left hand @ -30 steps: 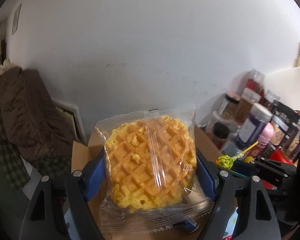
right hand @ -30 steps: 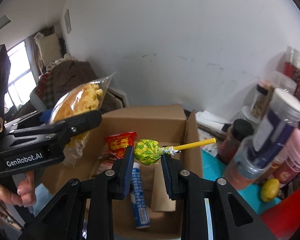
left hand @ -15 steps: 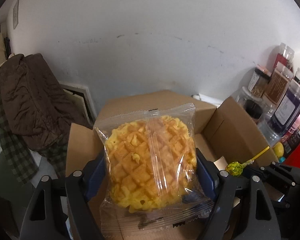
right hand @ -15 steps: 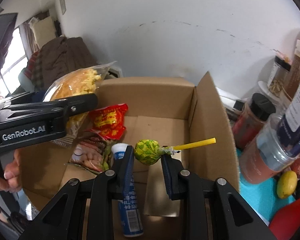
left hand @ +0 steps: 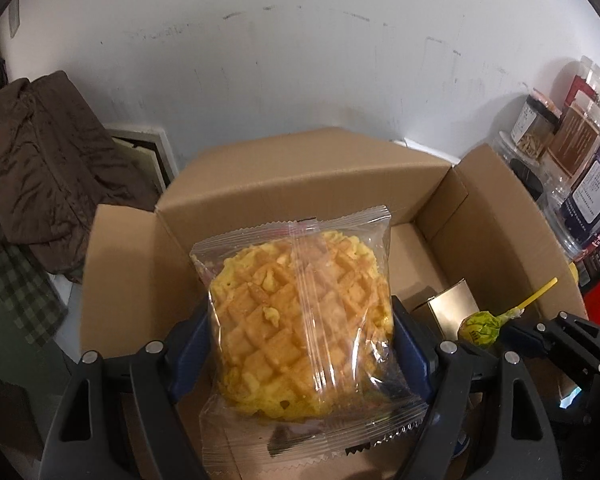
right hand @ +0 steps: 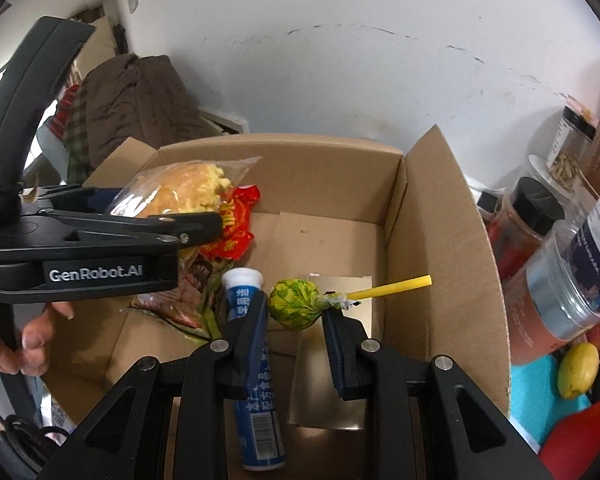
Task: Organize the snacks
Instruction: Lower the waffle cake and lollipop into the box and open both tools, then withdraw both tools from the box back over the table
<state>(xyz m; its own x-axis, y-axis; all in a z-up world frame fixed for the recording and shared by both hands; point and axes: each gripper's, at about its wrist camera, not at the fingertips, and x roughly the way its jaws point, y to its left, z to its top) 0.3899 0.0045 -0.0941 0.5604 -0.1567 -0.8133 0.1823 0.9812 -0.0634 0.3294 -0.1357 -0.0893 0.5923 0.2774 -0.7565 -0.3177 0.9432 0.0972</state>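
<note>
My left gripper (left hand: 300, 332) is shut on a clear-wrapped yellow waffle cake (left hand: 300, 320) and holds it above the open cardboard box (left hand: 300, 168). It also shows in the right wrist view (right hand: 188, 192). My right gripper (right hand: 296, 308) is shut on a green-wrapped lollipop (right hand: 294, 304) with a yellow stick, held inside the box (right hand: 440, 240) above its floor. The lollipop also shows in the left wrist view (left hand: 482, 328). In the box lie a blue tube (right hand: 256, 360), a red snack packet (right hand: 236, 228) and a brown packet (right hand: 188, 296).
Jars and bottles (right hand: 560, 240) stand right of the box on a teal surface, with a small lemon (right hand: 578, 370). A brown coat (left hand: 40, 160) hangs at the left by the white wall. A gold carton (right hand: 332, 380) lies on the box floor.
Both grippers have moved forward and down over the box with their snacks. The box now fills both views, and the lollipop sits lower inside it.
</note>
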